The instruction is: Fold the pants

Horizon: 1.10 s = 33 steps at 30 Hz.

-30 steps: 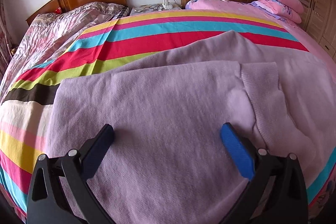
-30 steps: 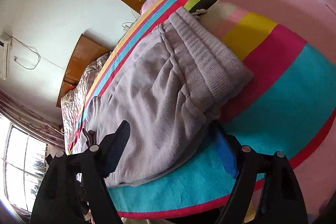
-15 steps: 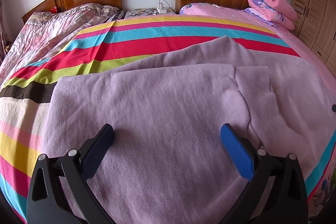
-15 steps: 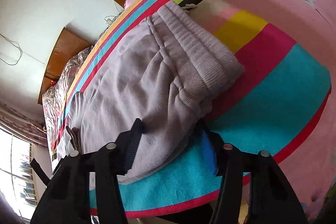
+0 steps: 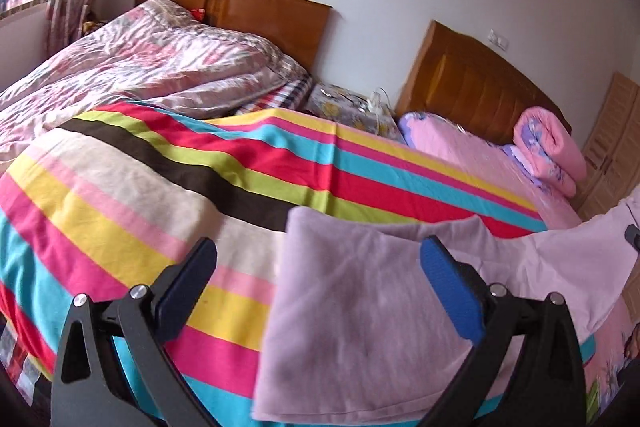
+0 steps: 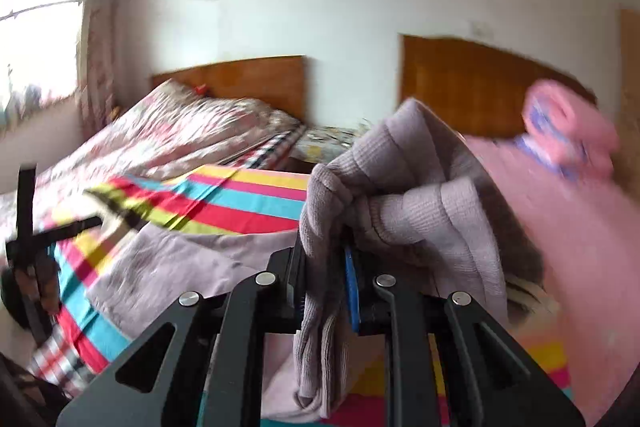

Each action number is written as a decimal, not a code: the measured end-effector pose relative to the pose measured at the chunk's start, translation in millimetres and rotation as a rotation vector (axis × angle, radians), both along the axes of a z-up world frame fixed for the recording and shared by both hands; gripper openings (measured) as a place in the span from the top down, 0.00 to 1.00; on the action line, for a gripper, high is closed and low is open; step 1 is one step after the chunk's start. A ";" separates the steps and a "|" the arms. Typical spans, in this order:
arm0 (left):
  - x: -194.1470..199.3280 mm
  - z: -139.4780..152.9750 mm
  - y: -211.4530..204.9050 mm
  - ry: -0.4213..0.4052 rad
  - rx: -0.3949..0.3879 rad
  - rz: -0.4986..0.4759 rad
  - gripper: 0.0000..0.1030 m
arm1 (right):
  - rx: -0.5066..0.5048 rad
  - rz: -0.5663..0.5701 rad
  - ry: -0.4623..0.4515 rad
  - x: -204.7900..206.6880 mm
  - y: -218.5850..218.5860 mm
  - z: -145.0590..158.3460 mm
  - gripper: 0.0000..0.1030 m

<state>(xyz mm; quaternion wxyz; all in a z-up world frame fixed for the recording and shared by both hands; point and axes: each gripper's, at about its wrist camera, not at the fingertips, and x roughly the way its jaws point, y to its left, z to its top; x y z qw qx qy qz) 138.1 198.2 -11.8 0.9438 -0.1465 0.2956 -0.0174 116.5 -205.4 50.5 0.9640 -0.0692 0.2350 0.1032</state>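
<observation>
Lifting soft lilac knit pants by their ribbed waistband, our right gripper closing on it, left gripper spread empty above the striped bed, blurred pink quilt roll seemingly behind.

Left gripper spread and empty, right gripper closing on the pants' waistband

The left gripper points down at a slant, its two fingers standing wide apart with nothing pressed between the pads; the pants lie under its right finger only. The right gripper also points down at a slant, its jaws nearly together and closing, with the ribbed waistband of the pants bunched between the pads and draped out over the fingertips. In the right wrist view the left gripper shows at the far left edge, a hand wrapped around it.
</observation>
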 end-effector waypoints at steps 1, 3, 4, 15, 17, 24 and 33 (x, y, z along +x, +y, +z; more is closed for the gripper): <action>-4.7 2.1 11.2 -0.002 -0.005 0.032 0.01 | -0.089 0.087 -0.006 4.2 41.2 -2.9 0.81; -12.7 1.8 30.2 0.014 -0.008 0.086 0.01 | -0.270 0.266 0.012 5.0 124.7 -31.0 0.78; -16.5 0.3 37.8 0.027 -0.010 0.106 0.01 | -0.361 0.362 0.061 0.7 160.4 -53.3 0.74; -28.7 -32.5 52.8 0.146 -0.176 0.018 0.01 | -0.005 0.574 0.327 1.1 114.9 -87.6 0.65; -22.1 -38.6 41.6 0.172 -0.276 -0.075 0.01 | 0.081 0.471 0.306 14.4 89.4 -75.8 0.39; -17.7 -46.3 21.5 0.219 -0.300 -0.098 0.01 | -0.062 0.553 0.262 12.3 141.9 -88.0 0.39; -35.7 -45.8 38.4 0.235 -0.297 -0.061 0.01 | -0.342 0.741 0.281 18.2 197.5 -146.2 0.58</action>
